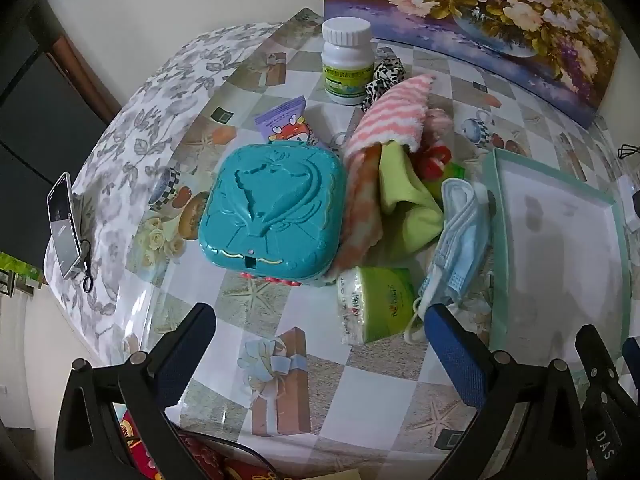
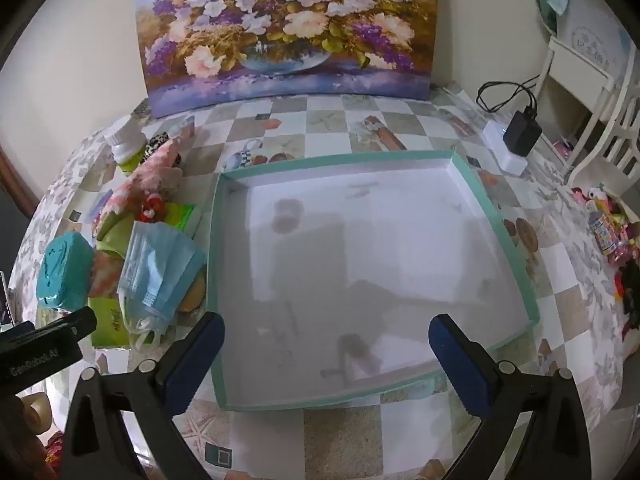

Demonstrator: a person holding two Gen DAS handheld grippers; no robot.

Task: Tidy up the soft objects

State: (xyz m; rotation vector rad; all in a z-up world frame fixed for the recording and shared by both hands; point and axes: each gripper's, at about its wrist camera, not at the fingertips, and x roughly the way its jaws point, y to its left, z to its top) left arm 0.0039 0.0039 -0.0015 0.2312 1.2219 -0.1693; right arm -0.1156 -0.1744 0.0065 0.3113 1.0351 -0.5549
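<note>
Left gripper (image 1: 320, 316): fingers (image 1: 188, 344) spread wide, holding nothing, hovering over the table (image 1: 360, 392); its right fingertip sits just beside the masks' ear loops, contact unclear.

Right gripper (image 2: 326, 332): fingers (image 2: 460, 356) spread wide, nothing between them, above the tray's near edge.

Tray (image 2: 496, 220): teal rim, white floor, nothing in it.

Soft pile lies at the tray's 9 o'clock:
- masks (image 1: 460, 232), a blue stack touching the rim
- green cloth (image 1: 404, 208)
- pink towel (image 1: 396, 116), draped on top
- tissue pack (image 1: 380, 304), at the pile's 6 o'clock

Teal case (image 1: 276, 208), lid closed, sits at the pile's 9 o'clock. Bottle (image 1: 347, 64), capped, stands at 12 o'clock.
</note>
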